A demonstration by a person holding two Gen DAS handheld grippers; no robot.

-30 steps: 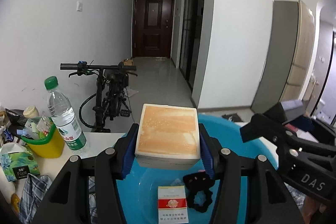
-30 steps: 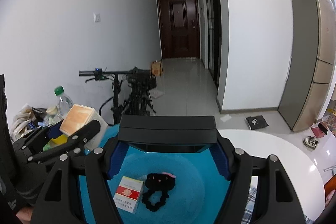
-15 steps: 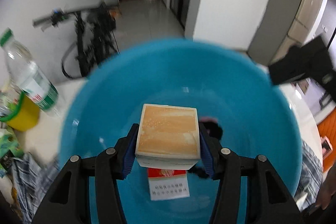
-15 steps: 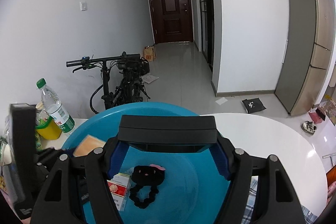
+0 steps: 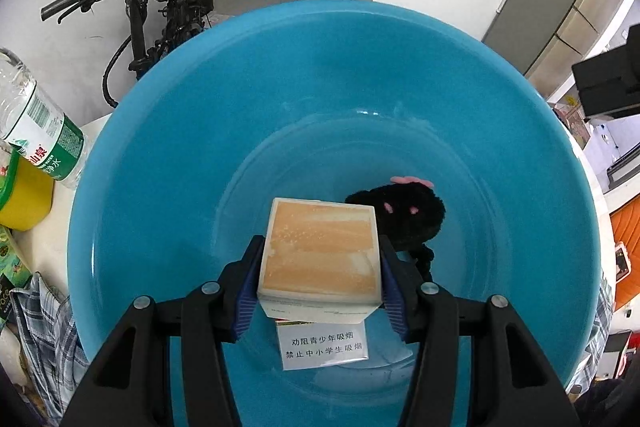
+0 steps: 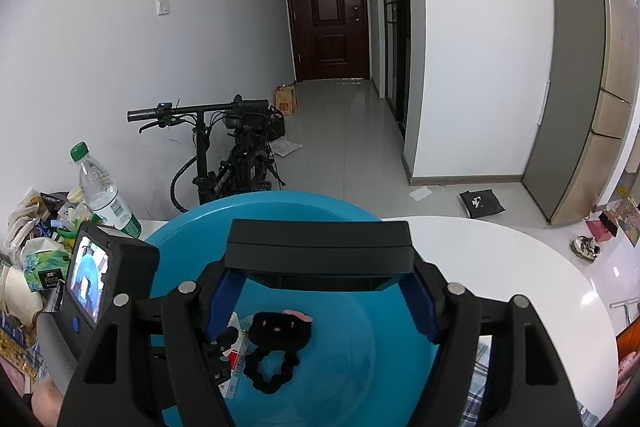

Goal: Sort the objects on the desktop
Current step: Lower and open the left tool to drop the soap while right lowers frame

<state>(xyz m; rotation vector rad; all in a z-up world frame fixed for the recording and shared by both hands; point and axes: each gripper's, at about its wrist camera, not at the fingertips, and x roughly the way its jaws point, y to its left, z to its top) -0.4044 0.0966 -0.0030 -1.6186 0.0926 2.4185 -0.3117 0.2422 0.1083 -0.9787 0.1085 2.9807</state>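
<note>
Left hand-held gripper (image 5: 320, 267) clamps box (image 5: 320, 251) over cigarette pack (image 5: 324, 343) — right hand-held gripper (image 6: 320, 303) clamps black case (image 6: 318, 247).

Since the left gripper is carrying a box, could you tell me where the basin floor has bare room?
The blue basin is bare along its far and left floor. The near middle is crowded: cigarette pack and black plush hair tie lie under and beside the held box.

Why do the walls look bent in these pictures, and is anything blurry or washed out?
Both views come through fisheye lenses, so straight edges bow and the corners go black. Left wrist view: sharp, with soft glare on the blue basin behind the box. Right wrist view: sharp too; daylight glares off the white table, and the black case looms large.
</note>
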